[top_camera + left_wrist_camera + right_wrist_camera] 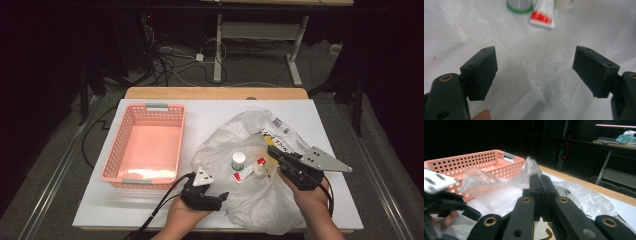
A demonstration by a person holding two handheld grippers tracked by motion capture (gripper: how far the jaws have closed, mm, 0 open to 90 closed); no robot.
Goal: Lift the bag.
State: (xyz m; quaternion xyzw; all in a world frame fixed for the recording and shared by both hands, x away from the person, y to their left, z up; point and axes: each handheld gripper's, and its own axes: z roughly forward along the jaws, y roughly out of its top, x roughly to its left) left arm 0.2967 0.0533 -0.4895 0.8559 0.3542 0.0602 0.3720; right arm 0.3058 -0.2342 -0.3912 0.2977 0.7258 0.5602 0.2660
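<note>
**Thin plastic bag: pinch film only, keep the mouth spread**

The clear plastic bag (250,165) lies crumpled on the right half of the desk (210,112), mouth towards you. It is thin film, so expect it to be very light, limp and slippery; it won't hold any shape on its own and will probably slide on the white top if you tug one side only.

Inside, lying on the lower layer:
- small white bottle with green-ringed cap (239,160)
- red-and-white tube (248,171), just beside it
- small clear bottle (258,172), touching or nearly touching the tube; can't tell which

All three look light and hard. The round ones will likely roll if the film shifts.

Your right tongs (540,178) are pressed together on the upper film of the bag, at the right edge of the mouth, lifting it. Good hold point: a fold of film, not a single layer, which I'd expect to slip out.

Your left tongs (535,67) are spread wide, nothing between the pads, hovering over the near film and aimed at the tube and capped bottle.

Grip advice: take the tube across its flat body, the bottles across the cap or waist. Avoid catching film along with them.

The pink perforated basket (145,145) stands empty on the left, well apart from the bag.
</note>
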